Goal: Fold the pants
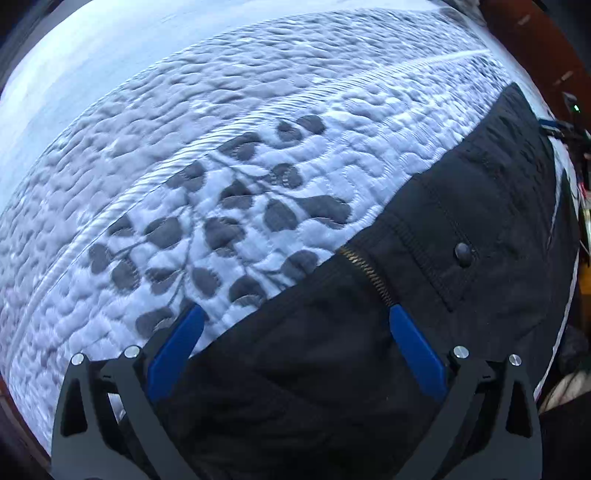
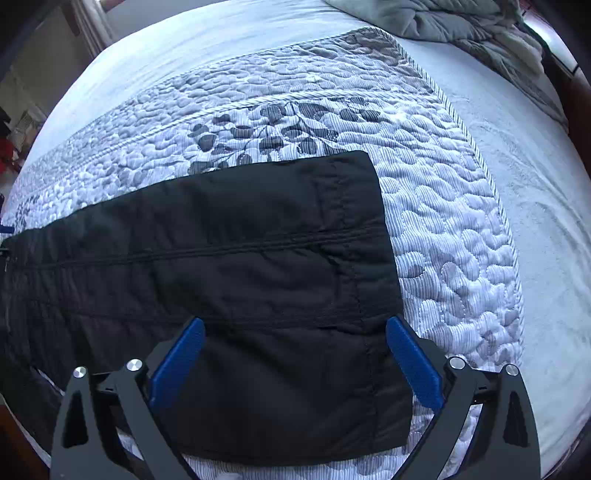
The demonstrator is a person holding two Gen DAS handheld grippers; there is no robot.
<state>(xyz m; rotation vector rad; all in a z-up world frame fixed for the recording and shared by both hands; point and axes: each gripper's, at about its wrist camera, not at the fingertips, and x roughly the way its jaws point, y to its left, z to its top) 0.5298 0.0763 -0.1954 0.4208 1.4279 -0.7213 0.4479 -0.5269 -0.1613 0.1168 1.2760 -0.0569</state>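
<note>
Black pants [image 1: 424, 229] lie flat on a white quilted bedspread [image 1: 258, 110]. In the left wrist view I see their top end with a brass zipper [image 1: 365, 271] and a dark snap button [image 1: 463, 252]. My left gripper [image 1: 295, 314] is open above this end, blue fingers [image 1: 413, 347] apart. In the right wrist view the leg end with the hem [image 2: 369, 258] lies on the bedspread [image 2: 443, 221]. My right gripper [image 2: 295, 326] is open just above the hem area, holding nothing.
The quilt has a grey leaf pattern [image 2: 273, 129] beyond the pants. A crumpled grey blanket [image 2: 461, 26] lies at the far right of the bed. Brown wooden furniture [image 1: 535, 37] stands at the right edge of the left wrist view.
</note>
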